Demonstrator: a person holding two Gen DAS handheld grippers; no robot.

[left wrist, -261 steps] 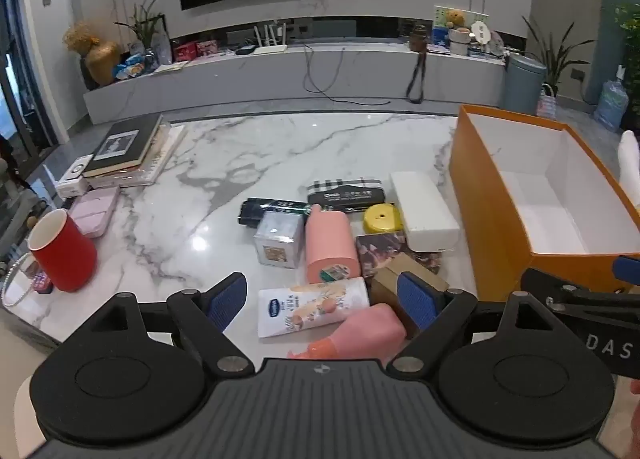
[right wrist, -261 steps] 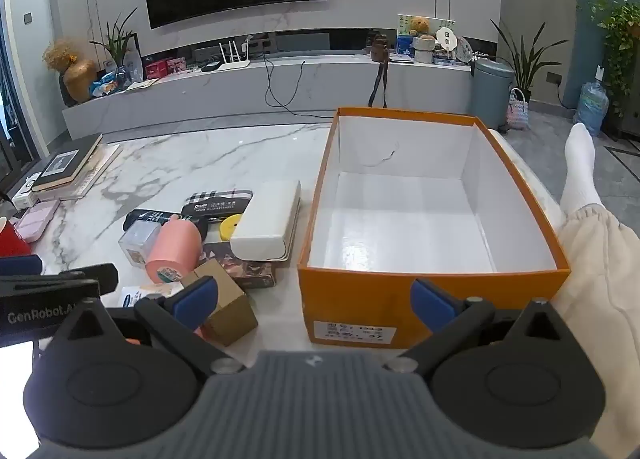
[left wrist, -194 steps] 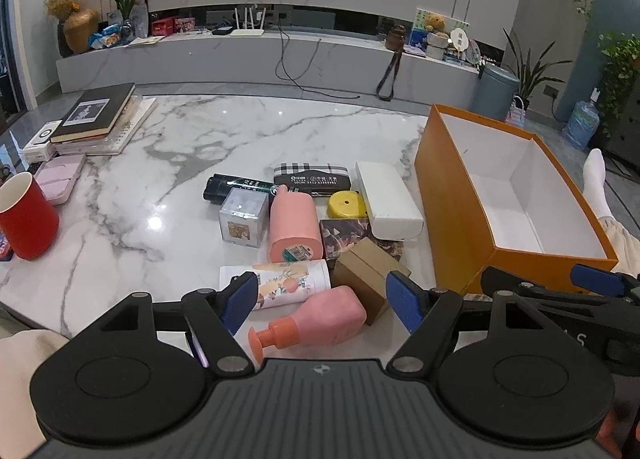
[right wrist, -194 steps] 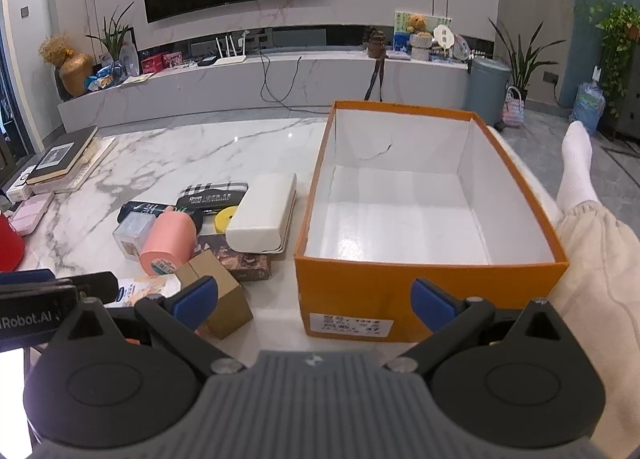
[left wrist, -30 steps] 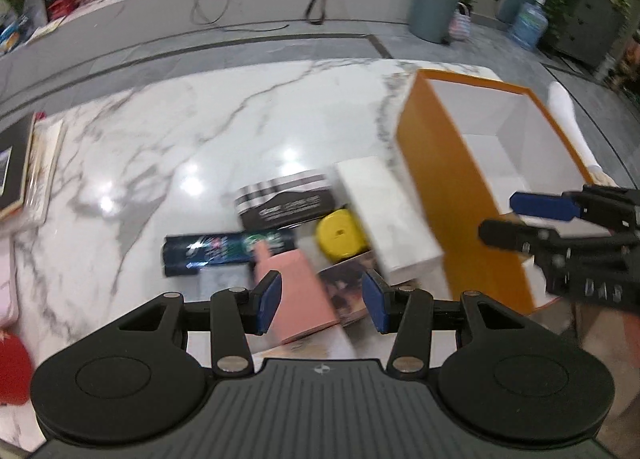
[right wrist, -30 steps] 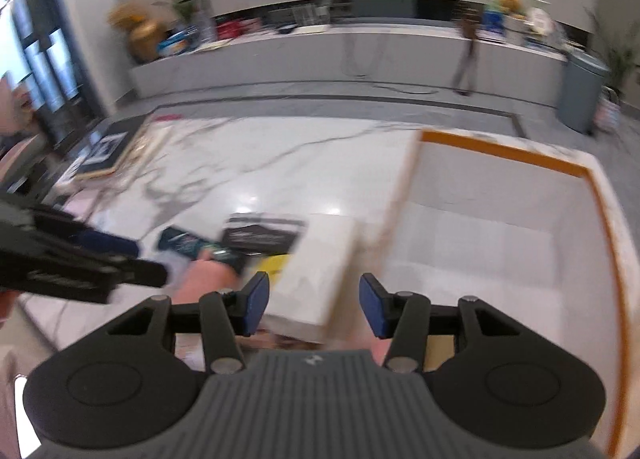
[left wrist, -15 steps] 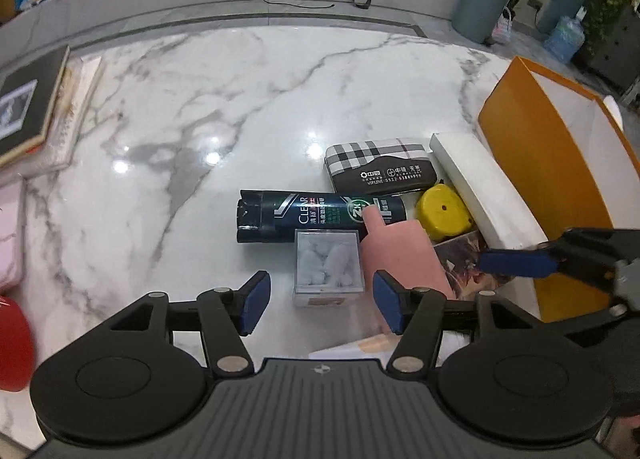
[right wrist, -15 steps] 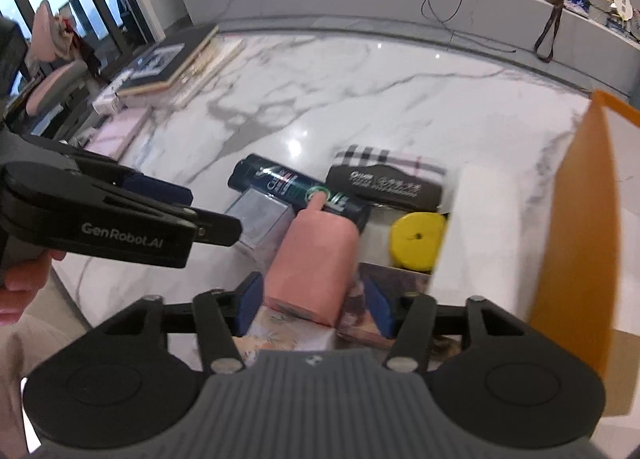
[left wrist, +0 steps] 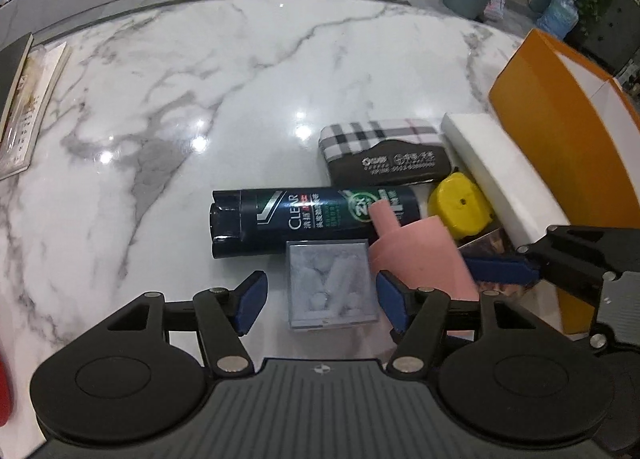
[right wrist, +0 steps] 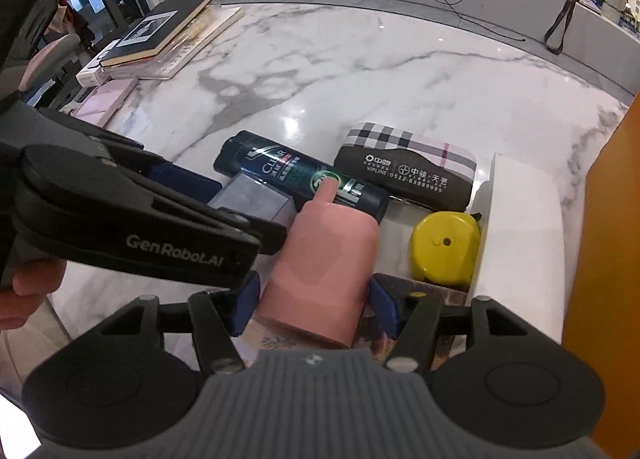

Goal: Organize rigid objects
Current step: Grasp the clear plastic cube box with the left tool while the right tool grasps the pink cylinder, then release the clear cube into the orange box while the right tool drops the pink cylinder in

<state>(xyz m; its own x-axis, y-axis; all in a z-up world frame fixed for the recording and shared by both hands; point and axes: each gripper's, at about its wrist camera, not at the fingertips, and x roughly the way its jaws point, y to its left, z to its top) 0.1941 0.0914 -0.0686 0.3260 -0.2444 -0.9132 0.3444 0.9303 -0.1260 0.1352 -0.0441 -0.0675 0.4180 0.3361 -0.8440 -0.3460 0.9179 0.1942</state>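
Surface: marble tabletop [left wrist: 248, 71] is carrying clutter beside the orange box [left wrist: 560, 147] at its right edge.
Left gripper [left wrist: 320, 295]: fingers are standing spread around the clear box [left wrist: 330, 283], not pressing it.
Right gripper [right wrist: 310, 305]: jaws are opening, straddling the pink bottle [right wrist: 324, 263]; contact cannot be told.
Neighbours: dark shampoo bottle [left wrist: 308, 217] is lying touching both.

Lying on the marble counter [left wrist: 248, 71] are one dark shampoo bottle [left wrist: 316, 221], one pink bottle [right wrist: 324, 271], one clear plastic box [left wrist: 331, 285], one plaid case [left wrist: 384, 151], one yellow tape measure [left wrist: 460, 211], one white box [left wrist: 500, 175] and one orange box [left wrist: 560, 147].
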